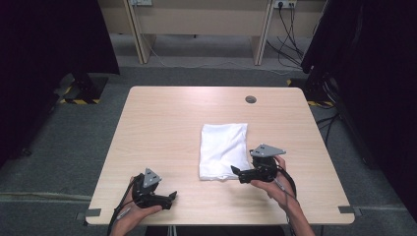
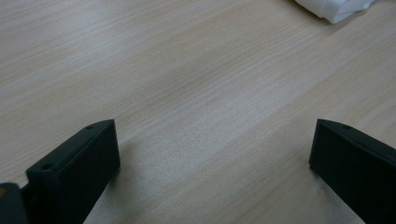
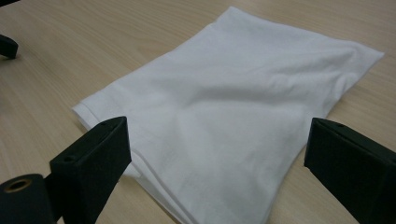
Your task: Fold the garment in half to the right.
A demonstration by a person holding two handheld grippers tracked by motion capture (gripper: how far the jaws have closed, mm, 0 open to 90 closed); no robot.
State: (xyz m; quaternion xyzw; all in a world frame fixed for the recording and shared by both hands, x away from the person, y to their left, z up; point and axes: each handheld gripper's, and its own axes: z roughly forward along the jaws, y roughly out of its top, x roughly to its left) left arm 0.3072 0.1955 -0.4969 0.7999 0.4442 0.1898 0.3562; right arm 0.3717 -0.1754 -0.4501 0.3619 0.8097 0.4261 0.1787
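A folded white cloth (image 1: 223,150) lies flat on the light wood table (image 1: 167,123), right of the middle. My right gripper (image 1: 236,171) sits at the cloth's near right corner, pointing left, held by a hand. In the right gripper view its jaws stand wide apart, open (image 3: 217,125), low over the cloth's (image 3: 233,93) near edge with nothing pinched. My left gripper (image 1: 172,195) rests near the table's front edge, well left of the cloth. Its jaws are open (image 2: 212,128) over bare wood, with a corner of the cloth (image 2: 334,9) far ahead.
A round cable hole (image 1: 251,99) sits near the table's far edge. Beyond the table stand a wooden desk (image 1: 196,19) and floor cables (image 1: 290,44); dark curtains (image 1: 373,73) hang at both sides. The left gripper's tip (image 3: 7,46) shows in the right gripper view.
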